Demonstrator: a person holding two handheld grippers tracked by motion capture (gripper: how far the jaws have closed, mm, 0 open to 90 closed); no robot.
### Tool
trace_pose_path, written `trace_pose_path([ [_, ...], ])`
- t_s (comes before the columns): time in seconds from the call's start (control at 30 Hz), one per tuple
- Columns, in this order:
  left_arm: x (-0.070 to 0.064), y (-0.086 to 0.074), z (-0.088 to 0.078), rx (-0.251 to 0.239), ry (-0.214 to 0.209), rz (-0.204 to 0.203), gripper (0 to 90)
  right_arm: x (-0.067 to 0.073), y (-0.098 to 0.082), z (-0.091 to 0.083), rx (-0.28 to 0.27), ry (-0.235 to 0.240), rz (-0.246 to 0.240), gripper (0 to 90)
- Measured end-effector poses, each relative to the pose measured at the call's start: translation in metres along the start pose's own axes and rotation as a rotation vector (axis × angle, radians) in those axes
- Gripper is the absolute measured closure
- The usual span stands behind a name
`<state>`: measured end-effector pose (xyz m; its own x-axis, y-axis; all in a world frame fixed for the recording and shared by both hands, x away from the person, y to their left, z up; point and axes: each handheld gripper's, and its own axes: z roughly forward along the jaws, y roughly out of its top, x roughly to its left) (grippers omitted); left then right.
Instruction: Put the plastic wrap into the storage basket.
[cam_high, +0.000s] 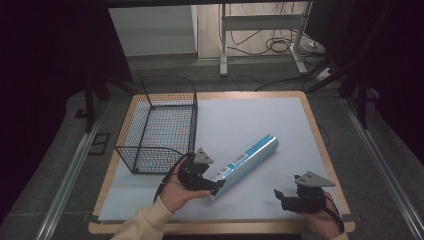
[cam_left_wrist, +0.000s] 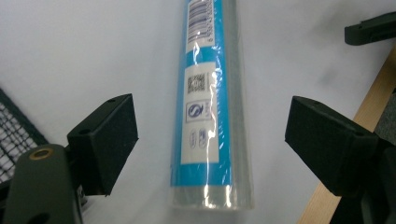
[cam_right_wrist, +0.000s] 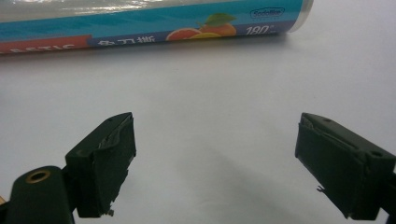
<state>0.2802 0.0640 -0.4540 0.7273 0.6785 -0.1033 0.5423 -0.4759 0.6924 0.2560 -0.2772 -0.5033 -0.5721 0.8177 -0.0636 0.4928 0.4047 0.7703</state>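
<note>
High view looks down from above; both gripper views sit close, sharing the roll (cam_high: 246, 159)

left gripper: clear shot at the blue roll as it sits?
Probably yes. The left gripper has open jaws astride the near end of the blue roll, pads clear of it, nothing between.

Table (cam_high: 315, 132); roll (cam_high: 247, 157); basket (cam_high: 160, 125)

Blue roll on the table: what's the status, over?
Left gripper open, jaws astride the blue roll's near end, not touching. Right gripper open, empty. Roll flat on white mat; wire basket beside, nothing blocking.
</note>
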Motion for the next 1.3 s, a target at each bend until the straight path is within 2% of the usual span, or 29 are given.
trace_pose_path([
  [0.23,-0.002,0.015,0.008,0.013,-0.008,0.001,15.6,0.000,0.000,0.000,0.003,0.000,-0.004,12.7],
  [0.43,-0.005,0.026,0.017,0.029,-0.008,0.017,15.5,0.001,0.000,0.000,0.003,0.000,-0.004,12.7],
  [0.87,-0.004,0.039,0.033,0.068,0.005,0.010,14.0,0.001,0.000,0.001,0.011,-0.003,-0.013,12.8],
  [1.3,-0.005,0.055,0.051,0.118,0.012,0.039,13.7,0.001,0.000,0.000,0.009,0.004,-0.009,12.8],
])
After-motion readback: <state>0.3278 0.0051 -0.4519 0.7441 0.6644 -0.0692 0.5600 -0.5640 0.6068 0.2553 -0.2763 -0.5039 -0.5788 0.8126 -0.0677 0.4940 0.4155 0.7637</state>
